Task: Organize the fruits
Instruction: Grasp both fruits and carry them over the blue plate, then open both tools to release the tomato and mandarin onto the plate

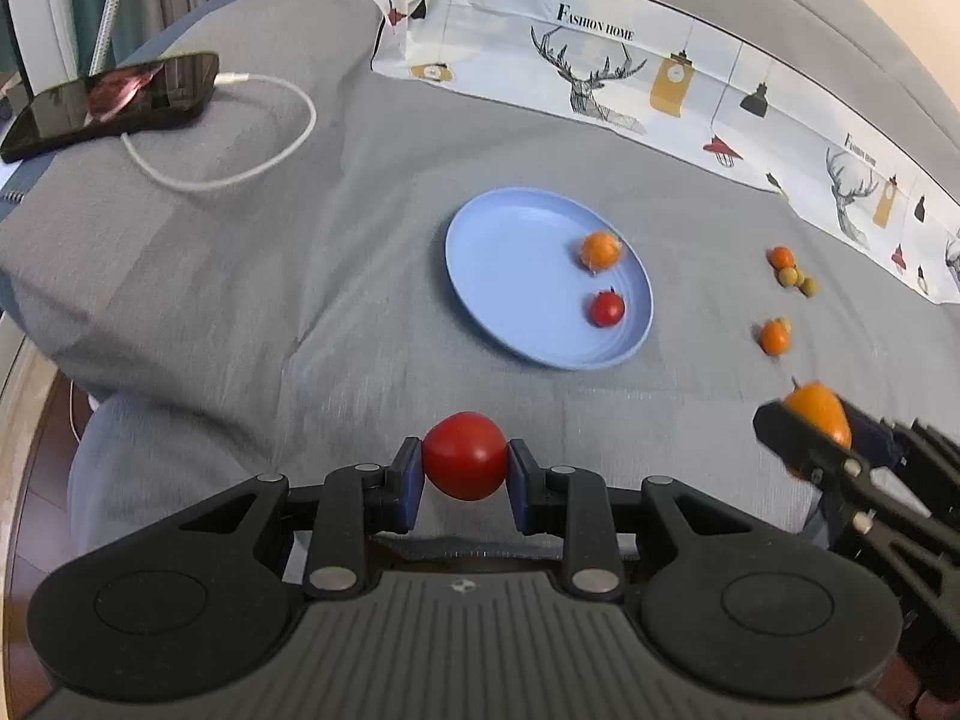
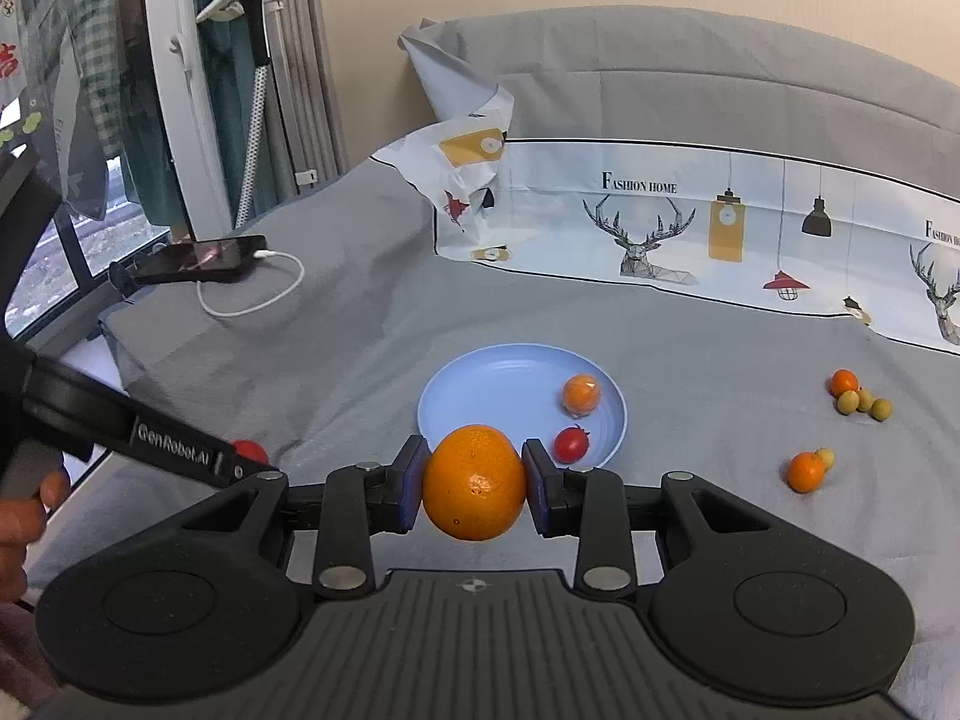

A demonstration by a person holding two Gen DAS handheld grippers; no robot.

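Two tools clenched, left tool (image 1: 465, 459) gripping a red tomato (image 1: 465, 455), right tool (image 2: 474, 483) gripping an orange (image 2: 474, 482).

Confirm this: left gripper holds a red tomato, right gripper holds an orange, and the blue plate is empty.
The plate is not empty: the right wrist view shows a small orange and a small tomato on it. The left gripper and right gripper holds are as stated.

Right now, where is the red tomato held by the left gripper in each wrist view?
Left wrist view: the red tomato sits low in the middle, clamped by the left gripper.
Right wrist view: only a sliver of it shows at lower left, behind the left gripper's arm.
Shared landmark: the blue plate, beyond the tomato in both views.
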